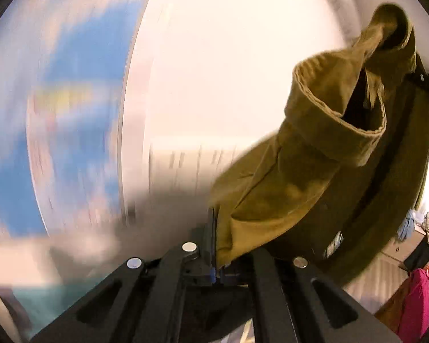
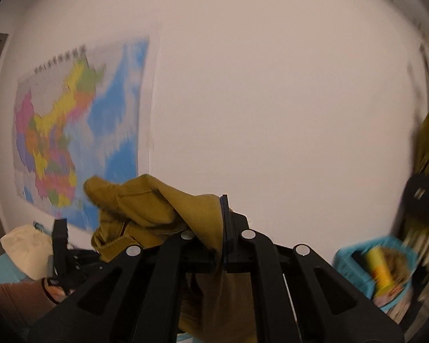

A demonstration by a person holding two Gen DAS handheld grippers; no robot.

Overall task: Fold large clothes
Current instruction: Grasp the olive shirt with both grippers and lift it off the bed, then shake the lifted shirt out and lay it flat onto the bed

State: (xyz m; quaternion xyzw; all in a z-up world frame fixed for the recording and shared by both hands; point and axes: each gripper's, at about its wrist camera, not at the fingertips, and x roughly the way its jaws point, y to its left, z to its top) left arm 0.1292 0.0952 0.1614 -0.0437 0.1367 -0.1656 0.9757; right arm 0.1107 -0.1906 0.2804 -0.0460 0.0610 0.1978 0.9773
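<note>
Left wrist view: the left gripper (image 1: 214, 260) has its jaws closed on an edge of the mustard-brown garment (image 1: 314, 171), which rises up and to the right of them. Right wrist view: the right gripper (image 2: 221, 243) also has its jaws clamped on the garment's cloth (image 2: 146, 200), bunched left of them and hanging below. A wall map (image 2: 80, 131) shows behind, up left.

Warm indoor light; motion-blurred, perhaps overexposed, fisheye-warped edges.
</note>
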